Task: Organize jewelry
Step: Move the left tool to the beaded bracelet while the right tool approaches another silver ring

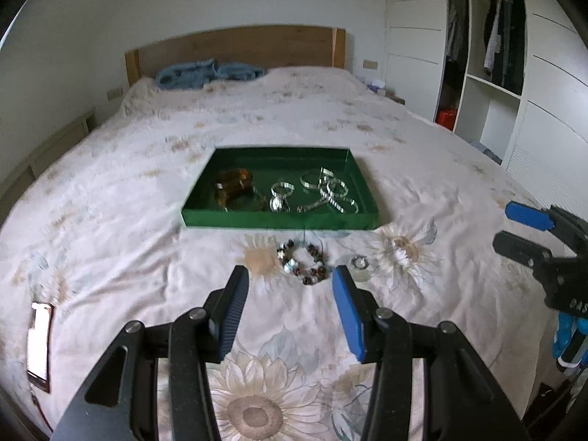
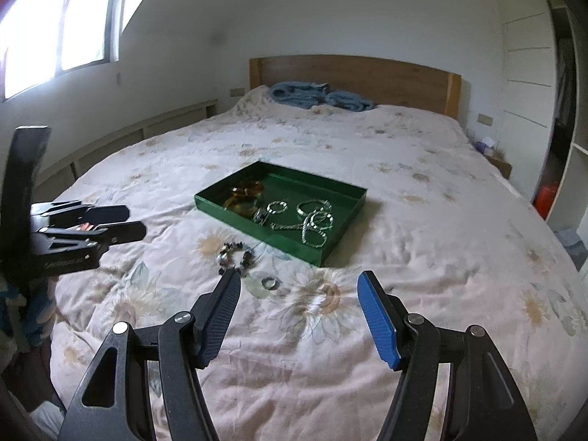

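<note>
Left gripper (image 1: 290,275): fingers spread wide, nothing between them; held above the bed, aimed at the beaded bracelet; also seen from the side at the left edge of the right wrist view (image 2: 136,222)
Right gripper (image 2: 299,281): fingers spread wide, holding nothing; above the bedspread, near the ring; seen at the right edge of the left wrist view (image 1: 509,226)
Green tray (image 1: 279,220): shallow, rectangular, lying on the bed in the middle of the mattress; open on top
Tray contents: amber bangles (image 1: 235,187) at the left side; silver bracelets (image 1: 323,189) and chains in a loose tangle at the right side
Beaded bracelet (image 1: 303,262): dark and silvery beads in a loop; lying on the bedspread just in front of the tray, outside it
Ring (image 1: 359,261): small, silvery; on the bedspread just right of the beaded bracelet, apart from it
Bed (image 1: 147,169): pale spread with sunflower print; wooden headboard (image 1: 239,46) behind; blue blanket (image 1: 205,73) bundled at the head
Phone (image 1: 38,345): lying on the bed at the left edge, screen lit
Wardrobe (image 1: 488,55): open white shelving to the right, clothes hanging inside
</note>
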